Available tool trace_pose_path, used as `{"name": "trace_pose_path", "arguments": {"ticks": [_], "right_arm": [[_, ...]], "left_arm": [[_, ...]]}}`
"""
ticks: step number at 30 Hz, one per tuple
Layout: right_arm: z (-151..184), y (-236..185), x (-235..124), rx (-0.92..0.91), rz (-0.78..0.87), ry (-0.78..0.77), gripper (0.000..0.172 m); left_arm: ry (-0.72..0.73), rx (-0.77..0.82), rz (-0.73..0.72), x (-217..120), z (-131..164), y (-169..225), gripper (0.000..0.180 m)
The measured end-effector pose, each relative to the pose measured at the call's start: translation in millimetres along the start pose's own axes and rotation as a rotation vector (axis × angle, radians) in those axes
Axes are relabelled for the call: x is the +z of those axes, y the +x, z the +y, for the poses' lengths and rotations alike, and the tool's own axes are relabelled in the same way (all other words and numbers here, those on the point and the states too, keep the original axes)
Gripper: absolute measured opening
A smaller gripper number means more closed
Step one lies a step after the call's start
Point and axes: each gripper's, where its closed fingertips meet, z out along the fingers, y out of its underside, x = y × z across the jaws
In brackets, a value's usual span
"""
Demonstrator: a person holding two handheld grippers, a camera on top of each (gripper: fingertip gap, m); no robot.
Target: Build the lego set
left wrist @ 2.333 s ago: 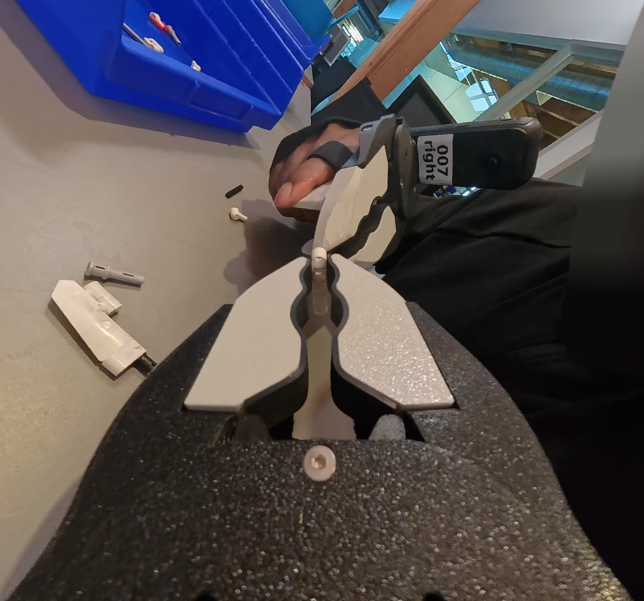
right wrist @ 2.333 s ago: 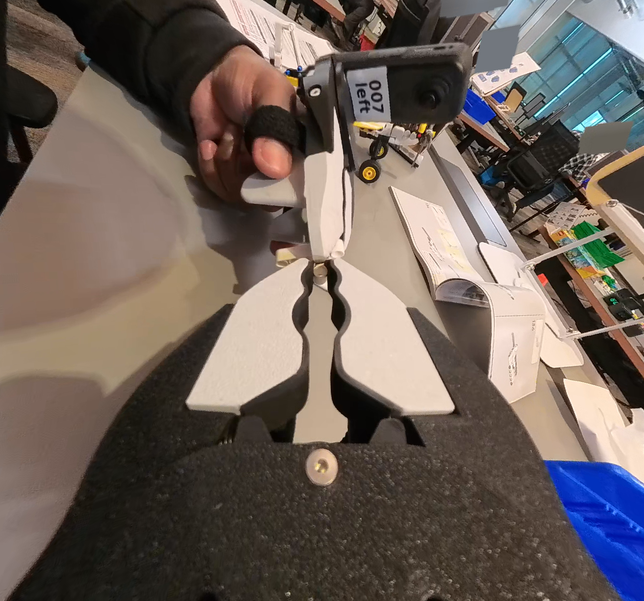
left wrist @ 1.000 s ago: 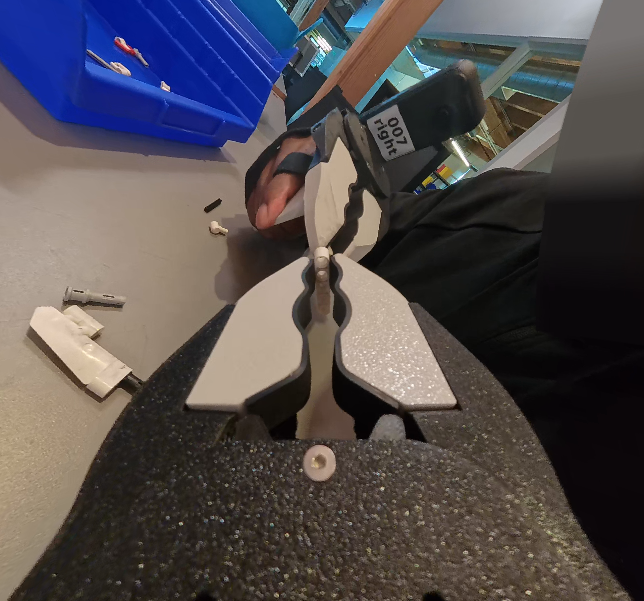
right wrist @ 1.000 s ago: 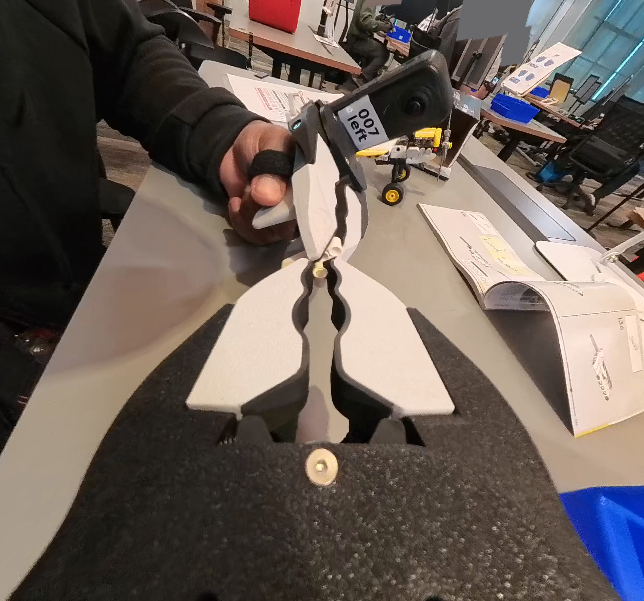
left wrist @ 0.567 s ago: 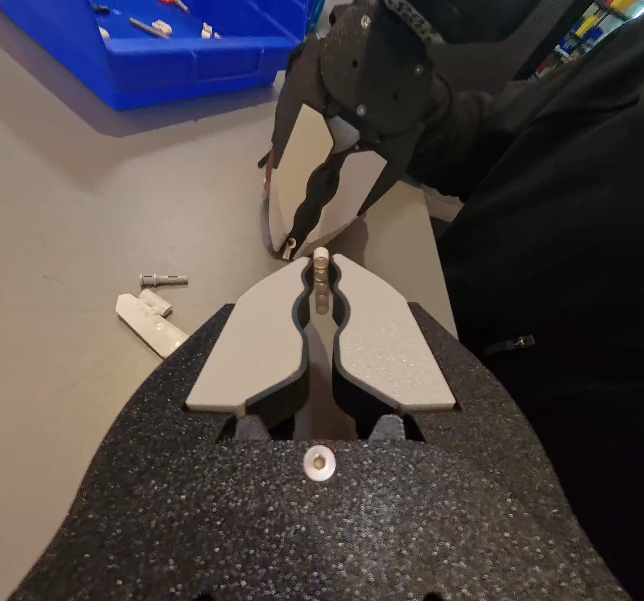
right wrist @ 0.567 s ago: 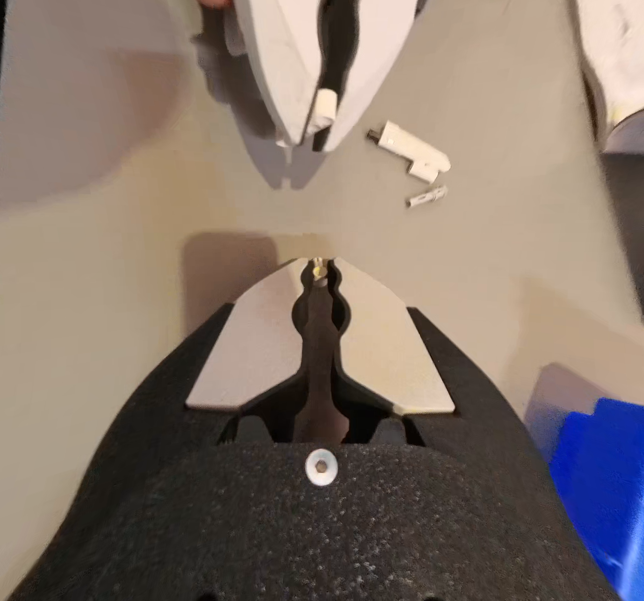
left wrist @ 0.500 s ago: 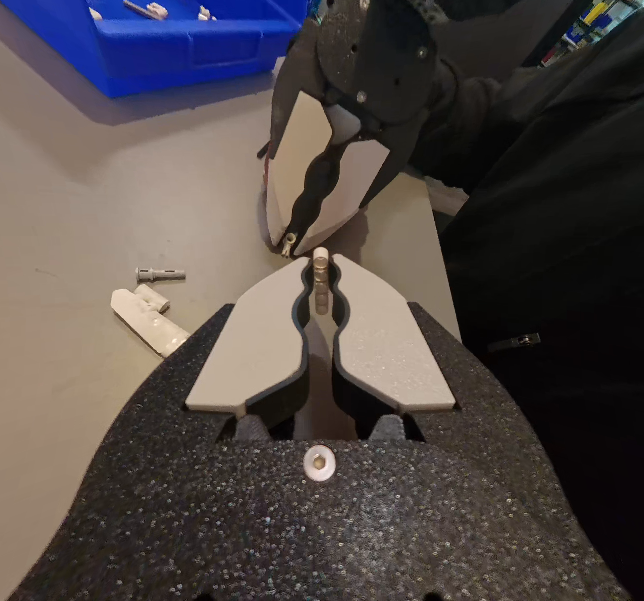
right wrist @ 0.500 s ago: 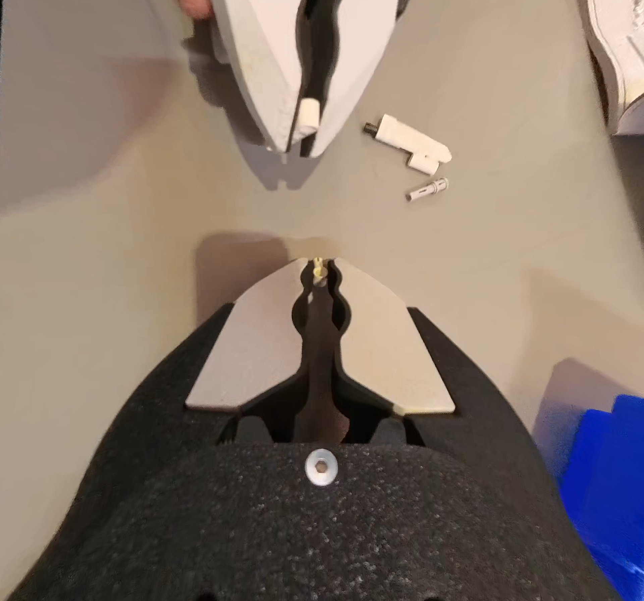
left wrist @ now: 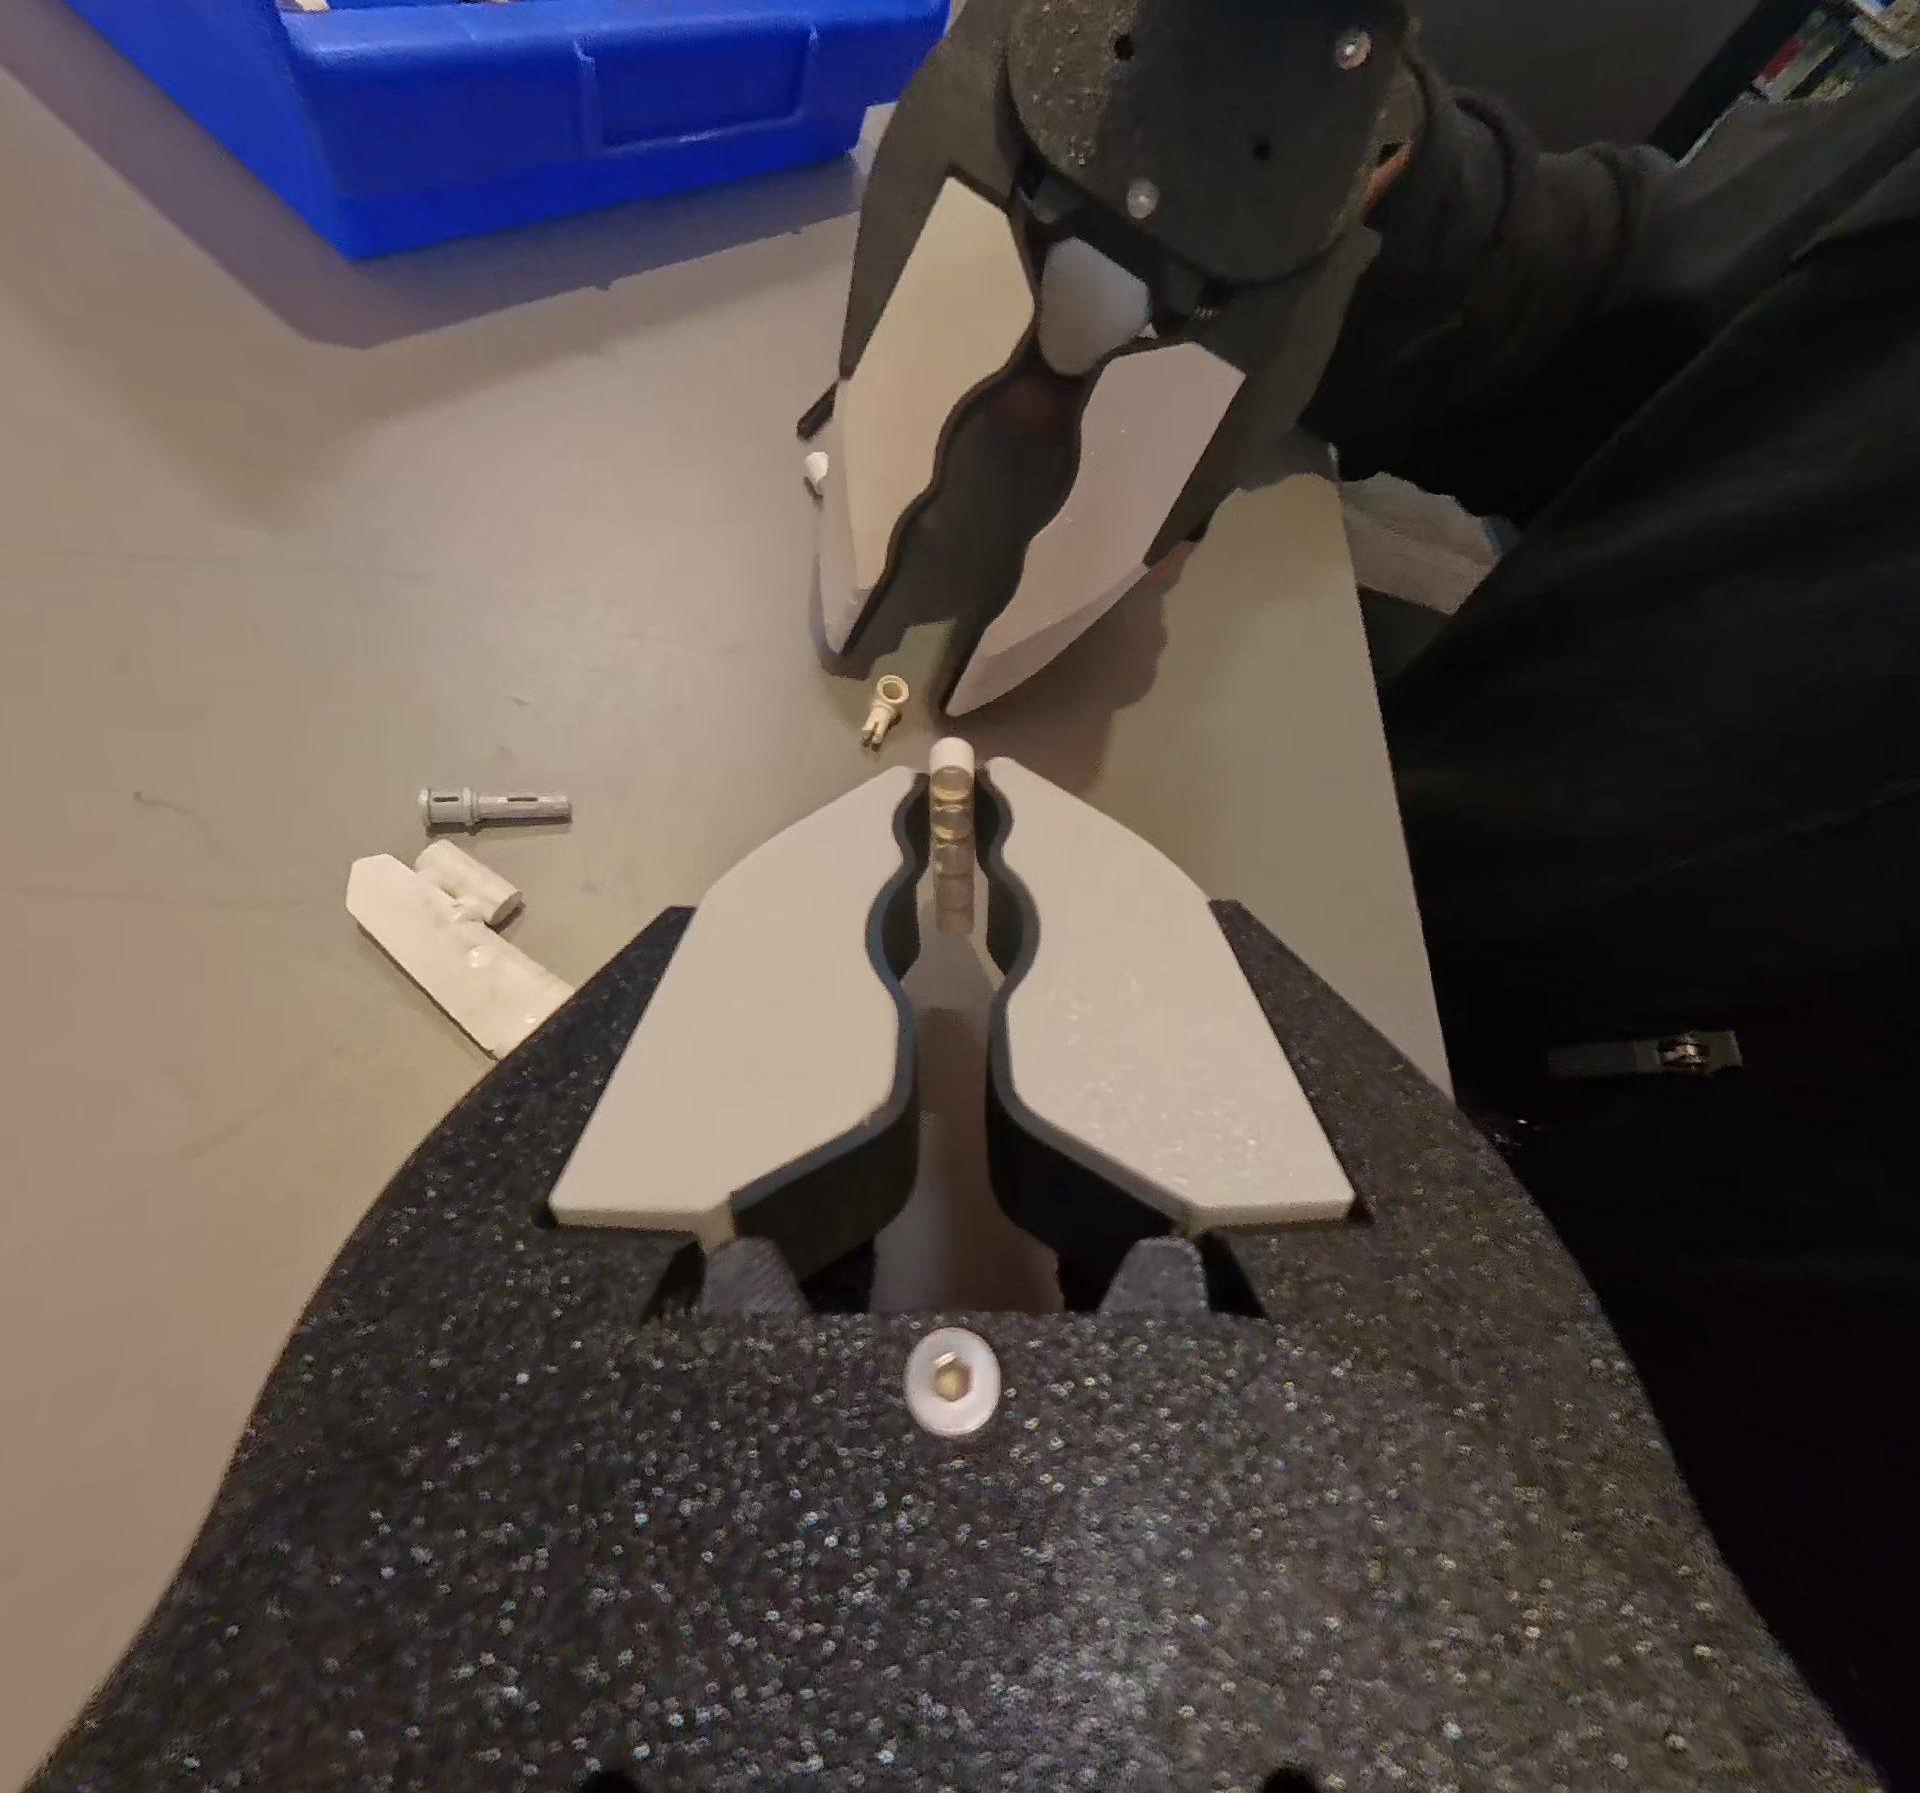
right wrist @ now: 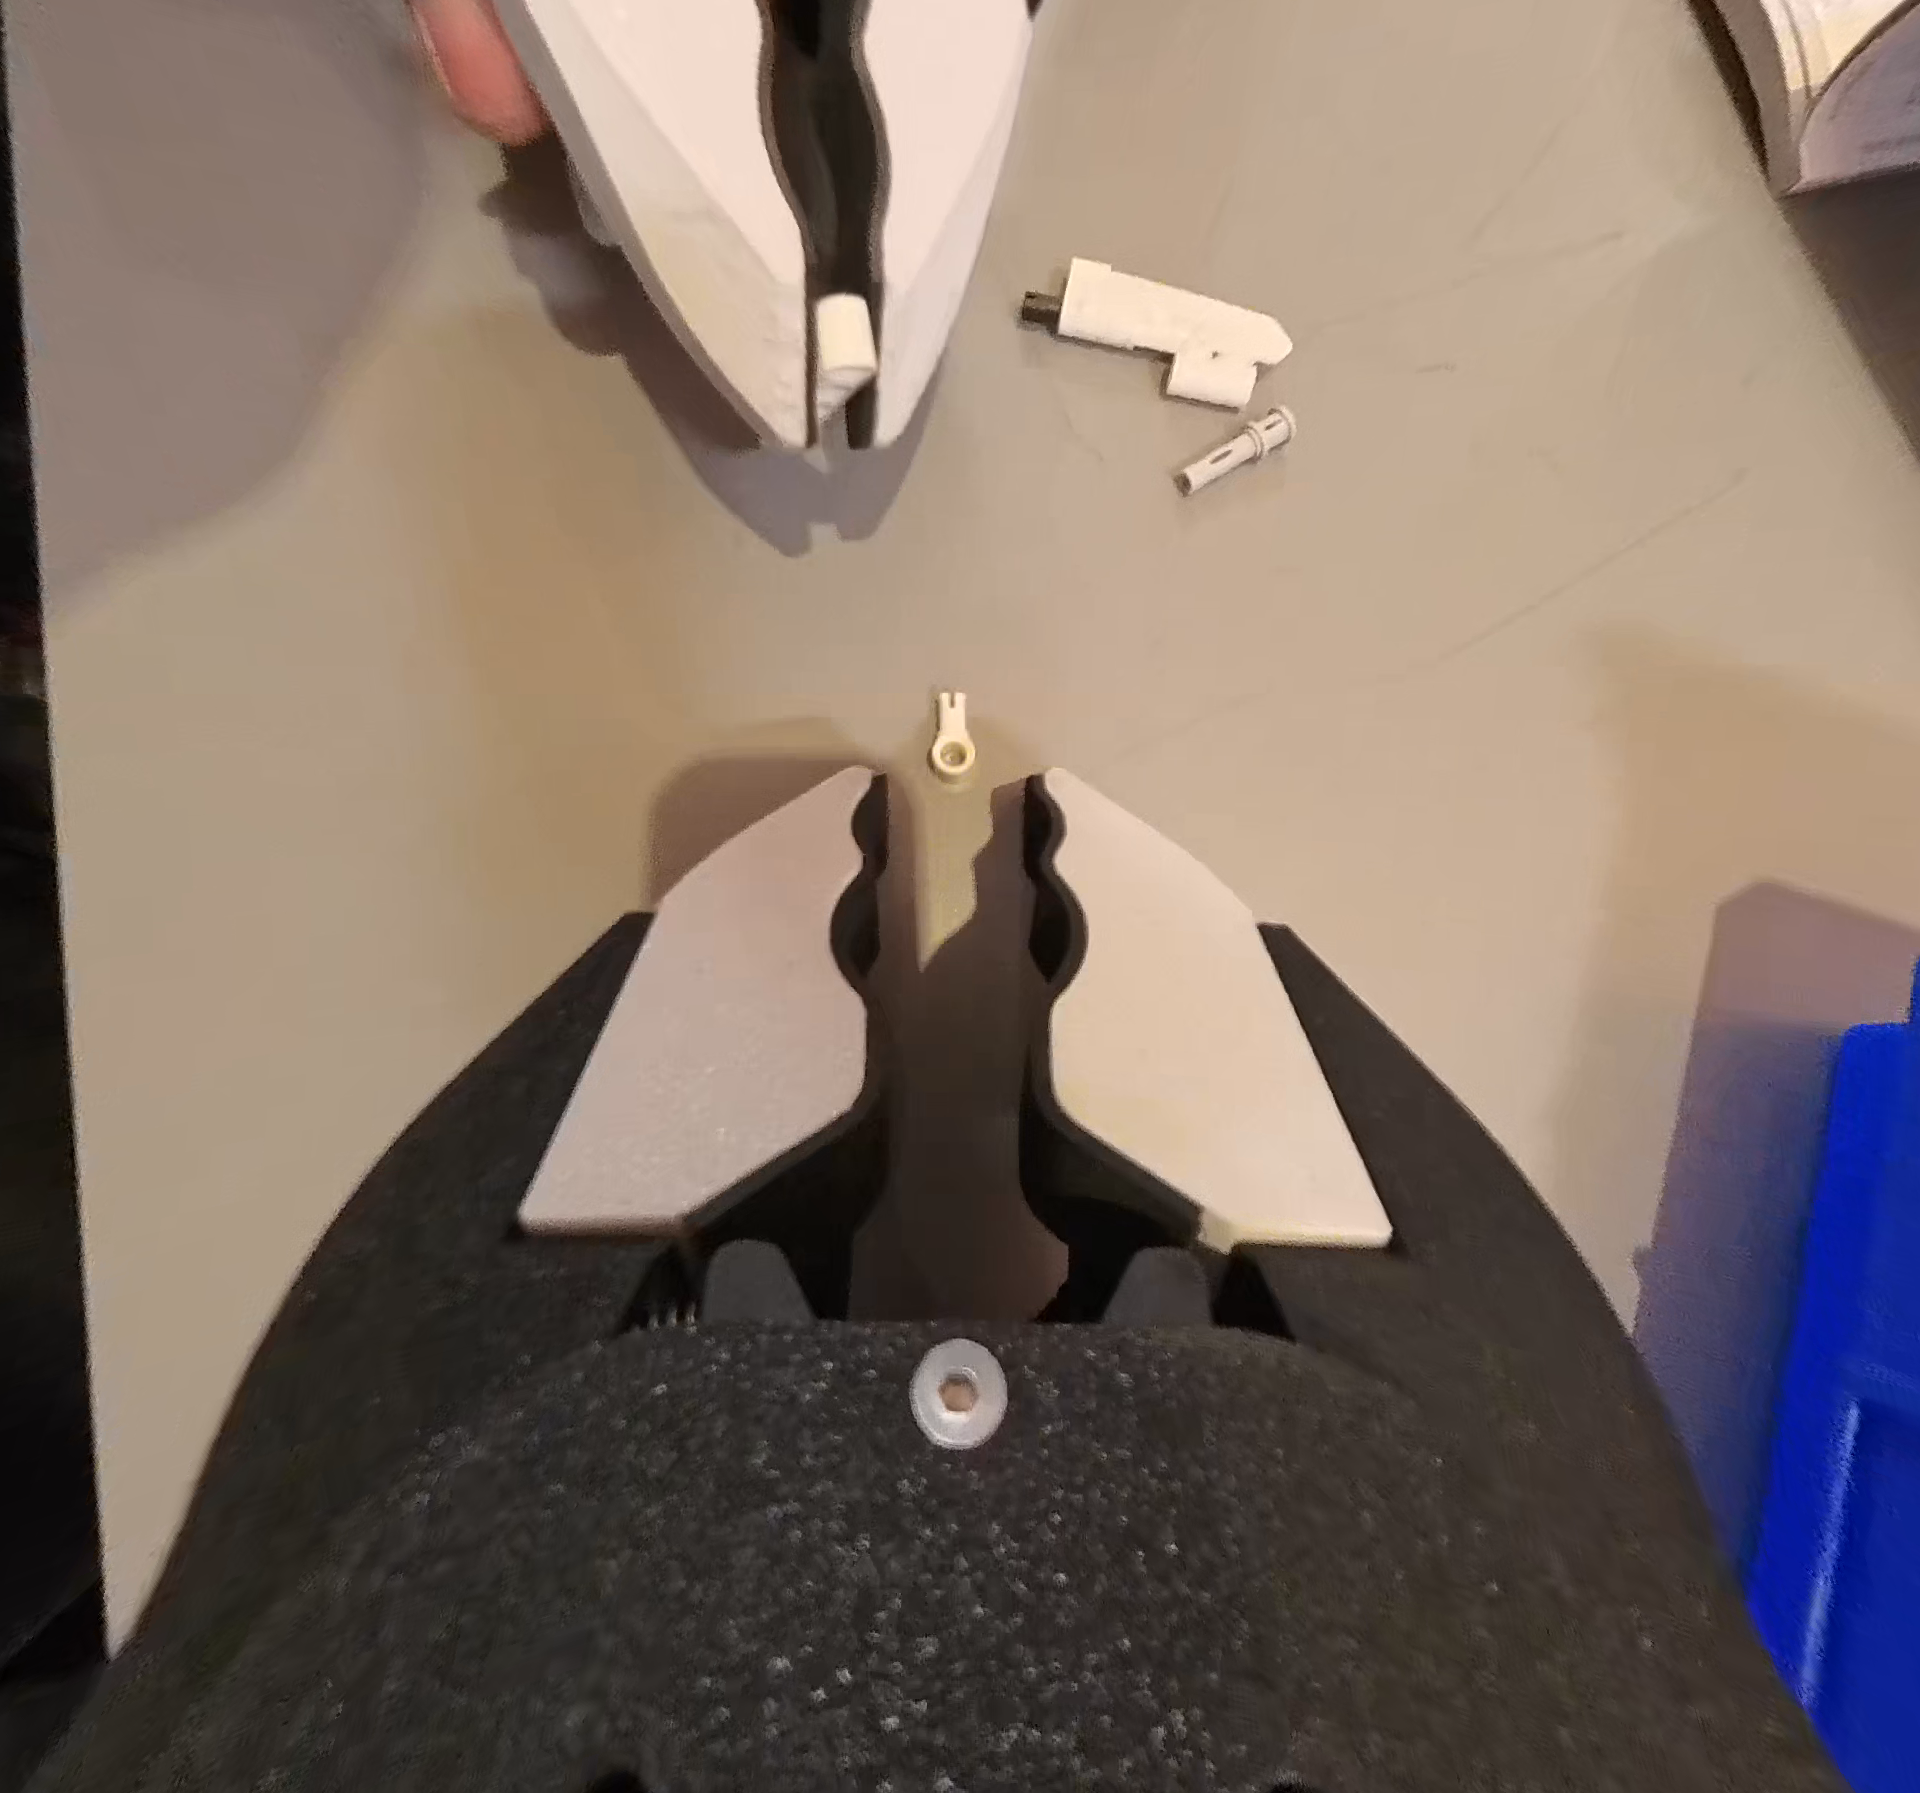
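Note:
My left gripper (left wrist: 951,785) is shut on a small stack-like cylindrical pin (left wrist: 952,850) with a white tip, which stands out past the fingertips. The right wrist view shows it too, with the white tip (right wrist: 844,337) between the left gripper's pads (right wrist: 842,429). My right gripper (right wrist: 956,785) is open, low over the grey table (right wrist: 416,652). A small cream connector with a ring end (right wrist: 954,744) lies on the table just beyond its fingertips, touching neither pad. In the left wrist view the right gripper (left wrist: 914,675) stands open right above that connector (left wrist: 888,704).
A grey pin (left wrist: 494,806) and a white flat part (left wrist: 447,943) lie on the table to the left; they also show in the right wrist view (right wrist: 1236,462) (right wrist: 1164,325). A blue bin (left wrist: 582,112) with small parts stands behind. An open booklet (right wrist: 1808,8) lies at the table's far side. The left gripper's tips are roughly 6 cm from the right gripper's.
Both grippers came down from a raised tip-to-tip meeting to the table. The right gripper's jaws opened and the cream connector left its grasp and lies on the table. The left still holds its pin.

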Motion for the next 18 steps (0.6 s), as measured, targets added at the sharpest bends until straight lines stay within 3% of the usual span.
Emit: {"name": "trace_pose_path", "arguments": {"ticks": [6, 18], "right_arm": [[-2, 0, 4, -0.049, 0.073, 0.005, 0.007], [-17, -8, -1, -0.059, 0.033, 0.114, 0.007]], "left_arm": [[-0.066, 0.090, -0.091, 9, 4, -4, 0.008], [-0.188, 0.283, -0.207, 24, 11, -12, 0.008]]}}
